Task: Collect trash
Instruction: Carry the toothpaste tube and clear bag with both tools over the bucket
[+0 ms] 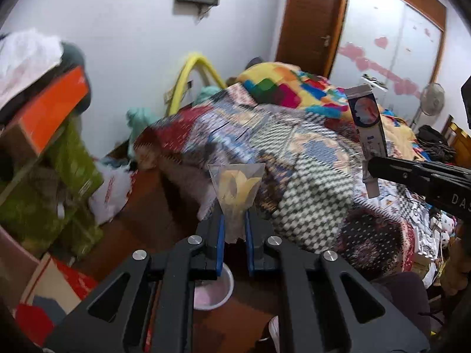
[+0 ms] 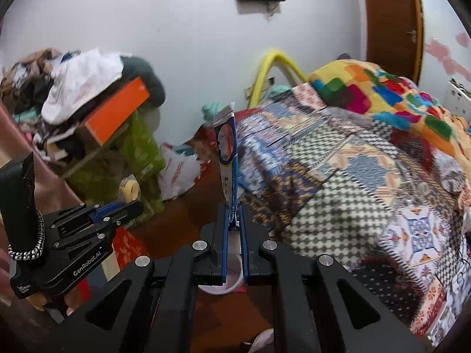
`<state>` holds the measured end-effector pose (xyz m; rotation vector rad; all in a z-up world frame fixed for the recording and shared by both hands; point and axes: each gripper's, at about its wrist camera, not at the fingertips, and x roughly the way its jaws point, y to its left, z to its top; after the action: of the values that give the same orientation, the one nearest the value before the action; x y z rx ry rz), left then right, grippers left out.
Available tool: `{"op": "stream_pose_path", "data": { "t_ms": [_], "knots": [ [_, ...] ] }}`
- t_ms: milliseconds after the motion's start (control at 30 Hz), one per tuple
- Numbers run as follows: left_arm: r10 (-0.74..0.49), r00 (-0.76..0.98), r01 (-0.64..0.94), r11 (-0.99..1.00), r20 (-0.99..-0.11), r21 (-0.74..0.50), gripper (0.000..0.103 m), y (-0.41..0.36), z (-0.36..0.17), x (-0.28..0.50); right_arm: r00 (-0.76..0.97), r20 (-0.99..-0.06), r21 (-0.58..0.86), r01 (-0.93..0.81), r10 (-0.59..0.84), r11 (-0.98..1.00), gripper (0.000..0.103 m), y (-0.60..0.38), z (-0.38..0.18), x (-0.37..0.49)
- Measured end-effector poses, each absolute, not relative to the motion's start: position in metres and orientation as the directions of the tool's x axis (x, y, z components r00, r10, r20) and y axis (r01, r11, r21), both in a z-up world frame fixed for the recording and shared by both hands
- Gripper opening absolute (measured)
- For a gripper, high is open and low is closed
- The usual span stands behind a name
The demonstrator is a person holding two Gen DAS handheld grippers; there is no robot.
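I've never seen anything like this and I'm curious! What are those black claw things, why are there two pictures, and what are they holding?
They are grabbing tools, one carried in each of a person's hands. Each has a small camera looking along its two fingers, so there are two pictures of one bedroom. The left gripper is shut on a clear wrapper with yellow bits inside. The right gripper is shut on a blue and white packet; from the left camera you see that packet sideways. Beside them is a bed under patterned blankets. Below, on the brown floor, stands a white bowl, with boxes and bags stacked along the wall.
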<state>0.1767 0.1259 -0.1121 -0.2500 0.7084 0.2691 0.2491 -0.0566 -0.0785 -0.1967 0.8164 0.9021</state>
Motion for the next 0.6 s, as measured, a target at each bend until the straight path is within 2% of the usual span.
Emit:
{"op": "stream_pose_path", "data": {
  "t_ms": [200,600],
  "knots": [
    [0.148,0.684,-0.391,0.901,-0.714,-0.187,0.011,0.161,-0.146,0.163,0.27,-0.761,0.175,-0.79,0.59,0.587,0.007,-0.019,-0.113,0.238],
    [0.085,0.517,-0.446,0.876,-0.852,-0.184,0.011,0.19,-0.234,0.174,0.103,-0.892,0.163,-0.835,0.441,0.525,0.007,0.042,-0.206,0.236]
  ]
}}
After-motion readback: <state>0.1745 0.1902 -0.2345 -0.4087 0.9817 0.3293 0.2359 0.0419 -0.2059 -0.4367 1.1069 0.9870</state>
